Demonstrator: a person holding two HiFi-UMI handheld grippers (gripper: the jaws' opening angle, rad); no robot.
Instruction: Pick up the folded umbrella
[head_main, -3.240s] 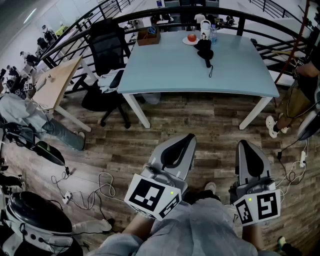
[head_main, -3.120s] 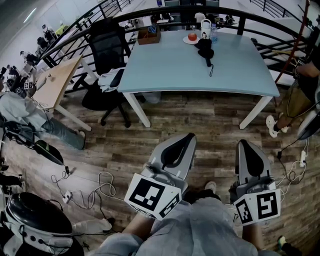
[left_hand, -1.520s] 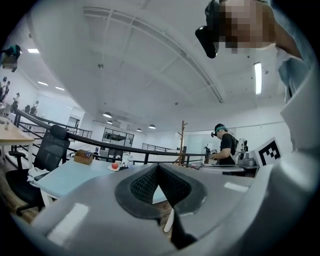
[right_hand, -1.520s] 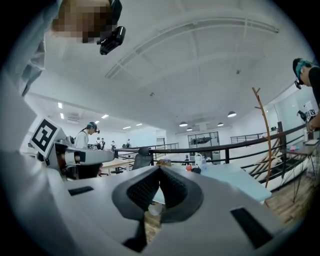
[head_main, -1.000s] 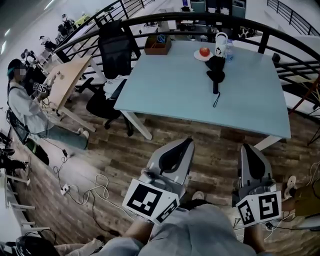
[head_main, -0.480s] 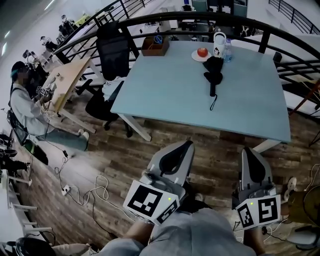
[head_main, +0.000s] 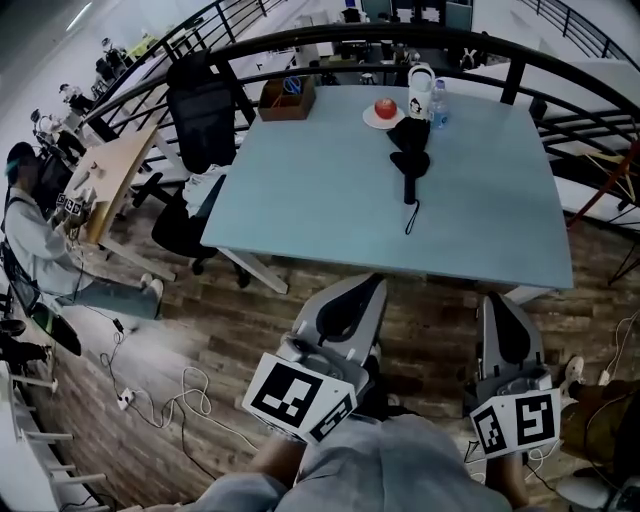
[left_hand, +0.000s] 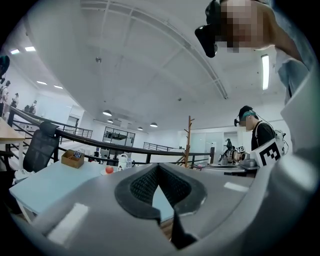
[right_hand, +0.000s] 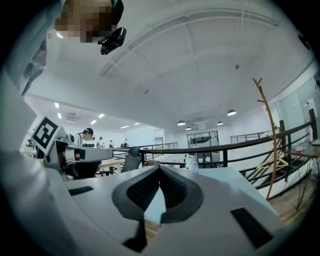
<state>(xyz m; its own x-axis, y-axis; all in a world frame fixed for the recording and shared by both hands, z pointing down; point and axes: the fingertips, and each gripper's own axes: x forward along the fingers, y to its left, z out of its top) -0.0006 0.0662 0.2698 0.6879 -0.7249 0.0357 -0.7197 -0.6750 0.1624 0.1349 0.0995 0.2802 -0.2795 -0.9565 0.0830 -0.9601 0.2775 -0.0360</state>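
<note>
Left tool sits low centre of the head view, jaws pressed together with nothing between them, its marker cube nearest the camera. Right tool is beside it, lower right, jaws likewise closed and empty. Both point level toward the desk and both are well short of its near edge, over the wooden floor. In each gripper view the ribbed pads meet at the tips, and only a sliver of pale blue desk top shows in the notch below them. Out on the desk, the folded umbrella lies flat in the upper centre of the head view. It is black, lying lengthways along the line from far to near, with its thin strap trailing toward the near edge. Nothing touches it from either tool. Just beyond its far end stands a red apple on a small plate, with a white jug and a clear bottle close beside. A brown box stands further left, toward the far edge. A dark railing curves behind the desk. Off the desk's left end a black office chair is pulled up. Further left a seated person faces a wooden side desk, and white cables snake over the floor at lower left.
</note>
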